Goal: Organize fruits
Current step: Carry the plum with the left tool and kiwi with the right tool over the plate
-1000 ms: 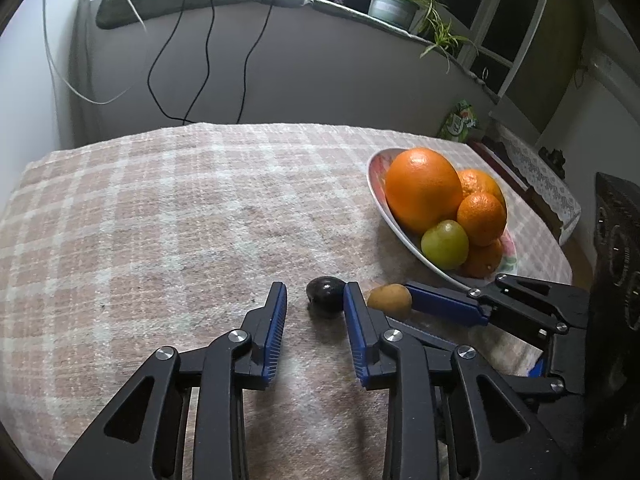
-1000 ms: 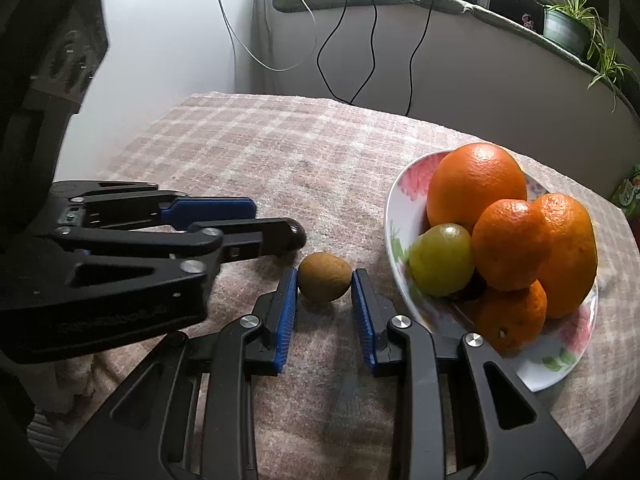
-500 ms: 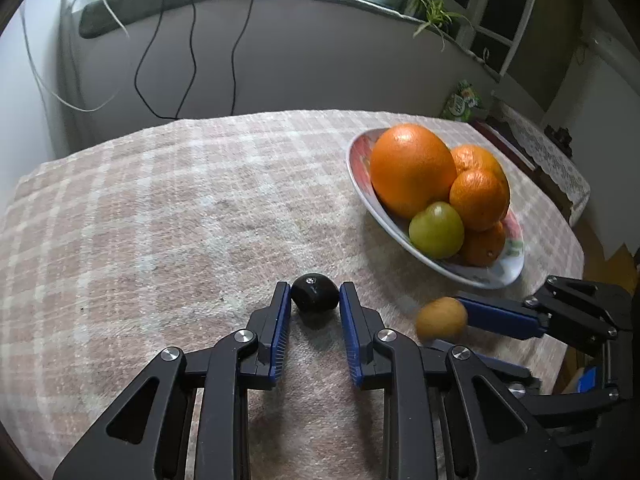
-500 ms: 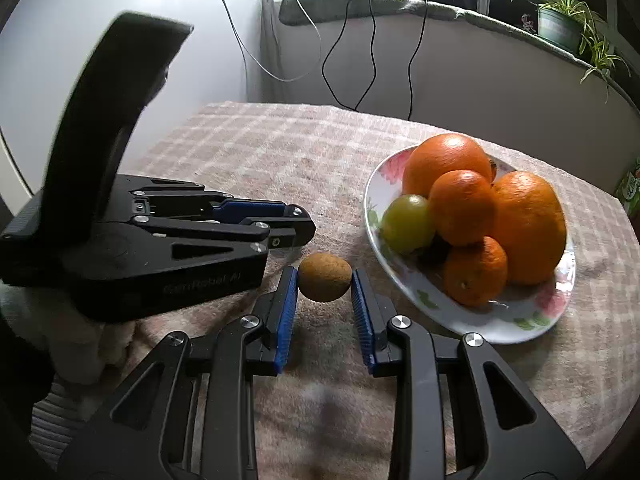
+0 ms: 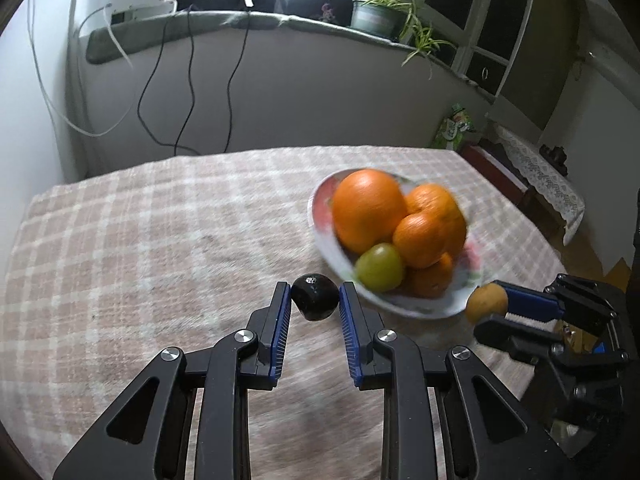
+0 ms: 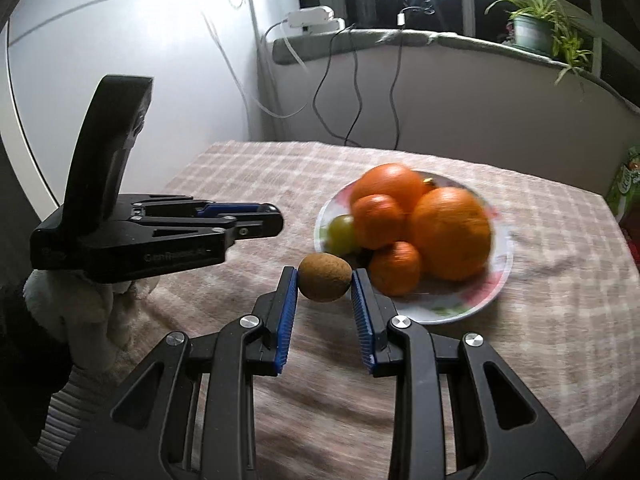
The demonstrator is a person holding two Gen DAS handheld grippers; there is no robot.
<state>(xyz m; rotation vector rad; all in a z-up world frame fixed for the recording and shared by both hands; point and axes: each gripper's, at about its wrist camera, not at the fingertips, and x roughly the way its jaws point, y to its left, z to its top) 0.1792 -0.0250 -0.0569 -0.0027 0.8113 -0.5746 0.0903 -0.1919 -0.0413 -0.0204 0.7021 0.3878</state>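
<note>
Table (image 5: 120, 248): covered by a pink and cream checked cloth, it fills the lower part of both wrist views and ends near a grey curved wall.
Left gripper (image 5: 315, 298): its blue-padded fingers are closed tight on the dark fruit, which sits between the pads at their tips; in the right wrist view it (image 6: 276, 222) stands side-on at the left, fingers drawn close together.
Right gripper (image 6: 325, 282): its pads press both sides of the brown kiwi, pinched at the fingertips; in the left wrist view it (image 5: 494, 308) reaches in from the right edge with the kiwi at its tip.
Plate (image 6: 476, 300): white with a floral rim, on the cloth just beyond both grippers, piled with fruit.
Large orange (image 5: 368, 210): biggest fruit on the plate, at the side toward the left gripper.
Other oranges (image 5: 420, 236): smaller ones heaped against the large one.
Green fruit (image 5: 379, 267): round, on the plate's near edge, touching the oranges.
Kiwi (image 6: 325, 277): held clear of the cloth, just in front of the plate's rim.
Dark fruit (image 5: 315, 296): nearly black and glossy, held just left of the plate's edge.
</note>
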